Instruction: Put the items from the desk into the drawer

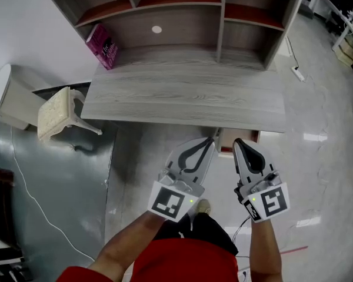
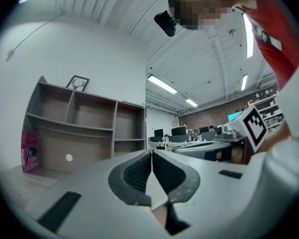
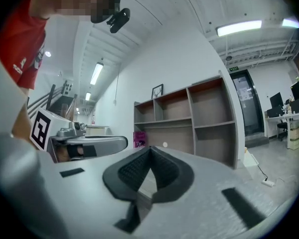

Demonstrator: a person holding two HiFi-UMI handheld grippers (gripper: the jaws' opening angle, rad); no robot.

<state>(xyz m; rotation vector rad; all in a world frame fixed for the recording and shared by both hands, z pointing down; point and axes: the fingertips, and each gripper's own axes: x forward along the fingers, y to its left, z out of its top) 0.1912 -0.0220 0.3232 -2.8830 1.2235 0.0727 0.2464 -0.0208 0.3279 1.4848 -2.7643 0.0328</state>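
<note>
Both grippers are held side by side in front of the surface [image 1: 182,98], clear of it, with their tips pointing toward its front edge.

Left gripper [image 1: 210,140]: the fingers [image 2: 137,176] are clenched together, pad against pad, with nothing between them.

Right gripper [image 1: 237,141]: the fingers [image 3: 132,171] are likewise pressed together at the tips and are empty.

Drawer [image 1: 226,140]: it shows just under the front edge of the surface, between the two gripper tips in the head view. How far it stands open cannot be read.

Book [image 1: 103,46]: a pink book stands at the rear left of the surface. It is tilted and leans against the left end of the shelf unit [image 1: 223,16]. It is well apart from both grippers. No other loose item shows on the surface.

A cream stool [image 1: 59,113] stands on the floor just beside the left end of the surface.
</note>
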